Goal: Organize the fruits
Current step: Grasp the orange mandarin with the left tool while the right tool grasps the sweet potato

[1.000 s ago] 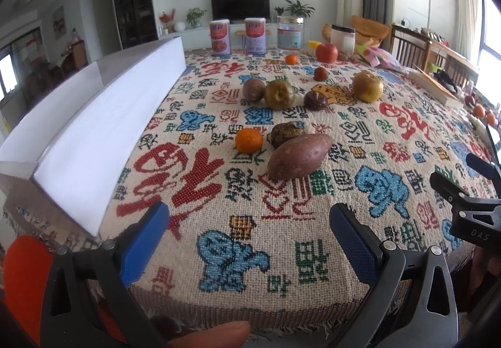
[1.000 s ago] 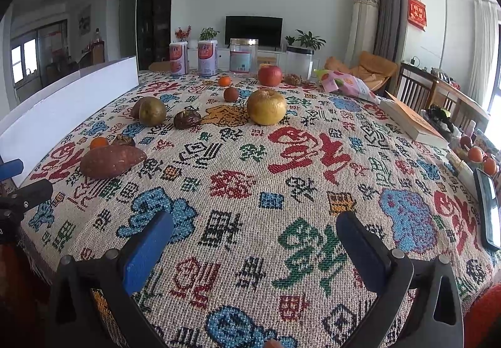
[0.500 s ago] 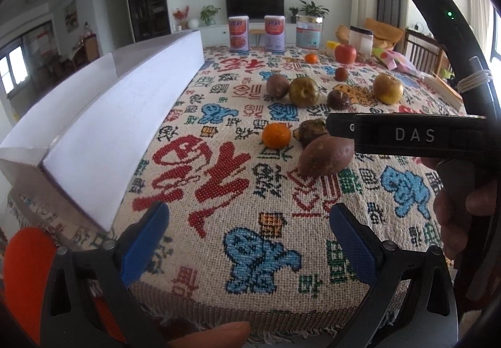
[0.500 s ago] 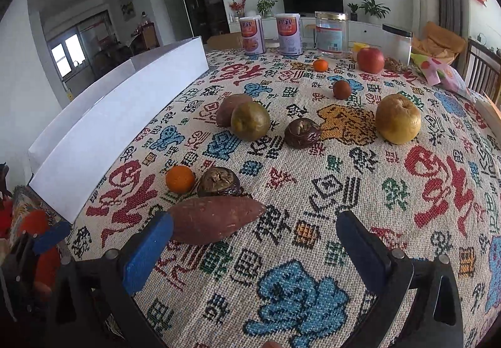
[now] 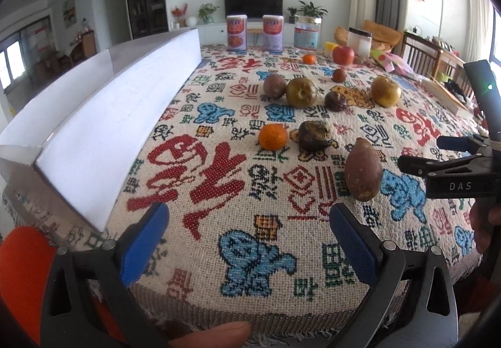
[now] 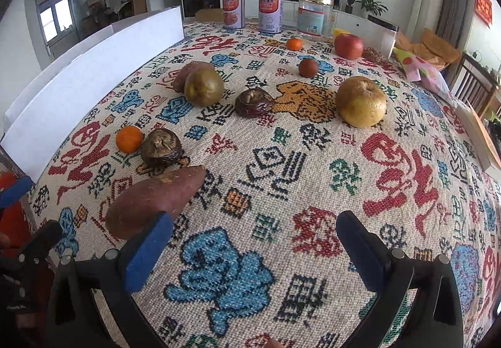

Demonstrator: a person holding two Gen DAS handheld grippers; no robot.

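Note:
Several fruits lie loose on the patterned tablecloth [image 6: 281,160]. Nearest are a reddish sweet potato [image 6: 156,201] [image 5: 363,172], a small orange [image 6: 129,139] [image 5: 272,136] and a dark wrinkled fruit [image 6: 161,146] [image 5: 308,135]. Farther back sit a green-brown apple [image 6: 203,86], a yellow pear-like fruit [image 6: 361,100] and a red apple [image 6: 348,46]. My right gripper [image 6: 253,254] is open, its left pad just in front of the sweet potato's near end. My left gripper [image 5: 247,241] is open over the table's near edge, holding nothing. In the left wrist view the right gripper [image 5: 422,150] shows just right of the sweet potato.
A long white box [image 5: 109,116] runs along the table's left side. Two cans [image 6: 233,10] and a clear jar [image 6: 314,14] stand at the far end, with a pink bag [image 6: 422,69] at the right. A wooden chair [image 5: 419,50] is beyond the table.
My right gripper has come closer to the sweet potato, which now sits by its left pad. In the left wrist view it has dropped from across the fruits to the right edge.

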